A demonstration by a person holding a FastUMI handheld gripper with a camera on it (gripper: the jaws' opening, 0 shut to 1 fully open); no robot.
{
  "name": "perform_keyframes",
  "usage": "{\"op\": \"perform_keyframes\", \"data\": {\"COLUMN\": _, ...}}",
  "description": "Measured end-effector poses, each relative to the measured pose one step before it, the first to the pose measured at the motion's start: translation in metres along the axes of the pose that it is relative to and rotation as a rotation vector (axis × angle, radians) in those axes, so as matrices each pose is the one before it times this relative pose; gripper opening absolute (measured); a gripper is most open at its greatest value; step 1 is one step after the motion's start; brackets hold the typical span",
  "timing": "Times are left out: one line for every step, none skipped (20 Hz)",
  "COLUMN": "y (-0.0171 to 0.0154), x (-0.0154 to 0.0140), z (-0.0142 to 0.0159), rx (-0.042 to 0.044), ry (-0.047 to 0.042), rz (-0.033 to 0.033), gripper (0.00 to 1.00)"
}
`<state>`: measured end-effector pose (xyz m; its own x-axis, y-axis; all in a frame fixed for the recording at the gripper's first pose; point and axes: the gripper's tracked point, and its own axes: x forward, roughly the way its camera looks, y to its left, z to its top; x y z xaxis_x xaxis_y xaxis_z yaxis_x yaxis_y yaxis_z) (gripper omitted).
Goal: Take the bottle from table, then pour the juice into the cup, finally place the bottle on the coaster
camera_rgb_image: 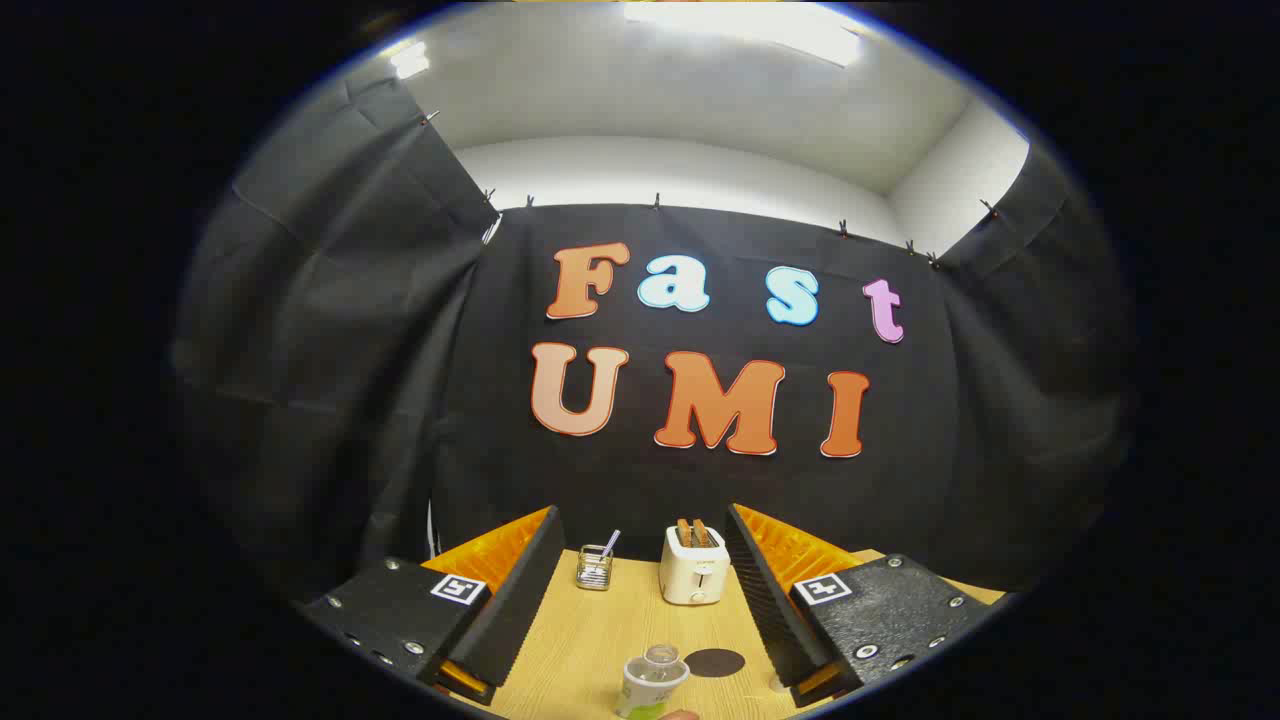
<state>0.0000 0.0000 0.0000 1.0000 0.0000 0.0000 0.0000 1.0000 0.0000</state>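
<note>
A white toaster [694,578] holds 2 toast slices, and a wire holder [594,568] holds a utensil, both beyond the fingers. The gripper [645,590] is spread wide and empty above the wooden table [590,640], with the bottle [650,682] standing low between its fingers just beside the dark coaster [714,662].

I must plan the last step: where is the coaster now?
In the gripper view, the coaster lies on the table, between the open gripper fingers, just right of the cup, before the toaster.
</note>
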Motion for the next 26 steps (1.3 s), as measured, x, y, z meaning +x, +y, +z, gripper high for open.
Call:
{"op": "perform_keyframes", "data": {"y": -0.00073, "x": -0.00046, "z": 0.00189, "rx": -0.00187, "ry": -0.00499, "rz": -0.00536, "gripper": 0.96}}
{"op": "perform_keyframes", "data": {"y": -0.00112, "x": -0.00061, "z": 0.00157, "rx": -0.00284, "ry": -0.00820, "rz": -0.00568, "gripper": 0.96}}
{"op": "perform_keyframes", "data": {"y": -0.00268, "x": 0.00143, "z": 0.00106, "rx": -0.00156, "ry": -0.00310, "rz": -0.00706, "gripper": 0.96}}
{"op": "perform_keyframes", "data": {"y": -0.00117, "x": 0.00144, "z": 0.00013, "rx": -0.00102, "ry": -0.00430, "rz": -0.00448, "gripper": 0.96}}
{"op": "perform_keyframes", "data": {"y": -0.00131, "x": -0.00159, "z": 0.00024, "rx": -0.00186, "ry": -0.00338, "rz": -0.00531, "gripper": 0.96}}
{"op": "perform_keyframes", "data": {"y": -0.00122, "x": -0.00117, "z": 0.00080, "rx": -0.00353, "ry": -0.00462, "rz": -0.00657, "gripper": 0.96}}
{"op": "perform_keyframes", "data": {"y": 0.00003, "x": -0.00086, "z": -0.00052, "rx": -0.00506, "ry": -0.00503, "rz": -0.00745, "gripper": 0.96}}
{"op": "perform_keyframes", "data": {"y": -0.00032, "x": 0.00066, "z": -0.00008, "rx": -0.00413, "ry": -0.00348, "rz": -0.00421, "gripper": 0.96}}
{"op": "perform_keyframes", "data": {"y": -0.00092, "x": 0.00053, "z": 0.00122, "rx": -0.00181, "ry": -0.00441, "rz": -0.00446, "gripper": 0.96}}
{"op": "perform_keyframes", "data": {"y": -0.00079, "x": 0.00036, "z": -0.00064, "rx": 0.00113, "ry": -0.00192, "rz": -0.00552, "gripper": 0.96}}
{"op": "perform_keyframes", "data": {"y": -0.00149, "x": -0.00009, "z": -0.00026, "rx": -0.00136, "ry": -0.00212, "rz": -0.00869, "gripper": 0.96}}
{"op": "perform_keyframes", "data": {"y": -0.00092, "x": 0.00061, "z": -0.00154, "rx": -0.00191, "ry": 0.00111, "rz": -0.00939, "gripper": 0.96}}
{"op": "perform_keyframes", "data": {"y": -0.00093, "x": 0.00218, "z": -0.00370, "rx": -0.00314, "ry": 0.00427, "rz": -0.00810, "gripper": 0.96}}
{"op": "perform_keyframes", "data": {"y": -0.00135, "x": 0.00270, "z": -0.00423, "rx": -0.00556, "ry": 0.00589, "rz": -0.00647, "gripper": 0.96}}
{"op": "perform_keyframes", "data": {"y": -0.00030, "x": 0.00176, "z": -0.00427, "rx": -0.00582, "ry": 0.00161, "rz": -0.00549, "gripper": 0.96}}
{"op": "perform_keyframes", "data": {"y": 0.00034, "x": 0.00163, "z": -0.00449, "rx": -0.00364, "ry": 0.00490, "rz": -0.00316, "gripper": 0.96}}
{"op": "perform_keyframes", "data": {"y": -0.00115, "x": -0.00048, "z": -0.00459, "rx": -0.00381, "ry": 0.00489, "rz": -0.00469, "gripper": 0.96}}
{"op": "perform_keyframes", "data": {"y": -0.00029, "x": 0.00109, "z": -0.00624, "rx": -0.00315, "ry": 0.00987, "rz": -0.00347, "gripper": 0.96}}
{"op": "perform_keyframes", "data": {"y": 0.00048, "x": -0.00204, "z": -0.00852, "rx": -0.00448, "ry": 0.00988, "rz": -0.00565, "gripper": 0.96}}
{"op": "perform_keyframes", "data": {"y": -0.00048, "x": -0.00166, "z": -0.01002, "rx": -0.00322, "ry": 0.01064, "rz": -0.01408, "gripper": 0.96}}
{"op": "perform_keyframes", "data": {"y": 0.00061, "x": -0.00457, "z": -0.01182, "rx": 0.00595, "ry": 0.01079, "rz": -0.01051, "gripper": 0.96}}
{"op": "perform_keyframes", "data": {"y": 0.00173, "x": -0.00270, "z": -0.00909, "rx": 0.01457, "ry": 0.00394, "rz": -0.00471, "gripper": 0.96}}
{"op": "perform_keyframes", "data": {"y": 0.00127, "x": 0.00024, "z": -0.00798, "rx": 0.01005, "ry": 0.00547, "rz": -0.00068, "gripper": 0.97}}
{"op": "perform_keyframes", "data": {"y": 0.00002, "x": 0.00035, "z": -0.00998, "rx": -0.00236, "ry": 0.00893, "rz": -0.00659, "gripper": 0.96}}
{"op": "perform_keyframes", "data": {"y": -0.00401, "x": -0.00002, "z": -0.01107, "rx": -0.00391, "ry": 0.01500, "rz": -0.01408, "gripper": 0.97}}
{"op": "perform_keyframes", "data": {"y": -0.00163, "x": 0.00026, "z": -0.01071, "rx": 0.00436, "ry": 0.01251, "rz": -0.01269, "gripper": 0.97}}
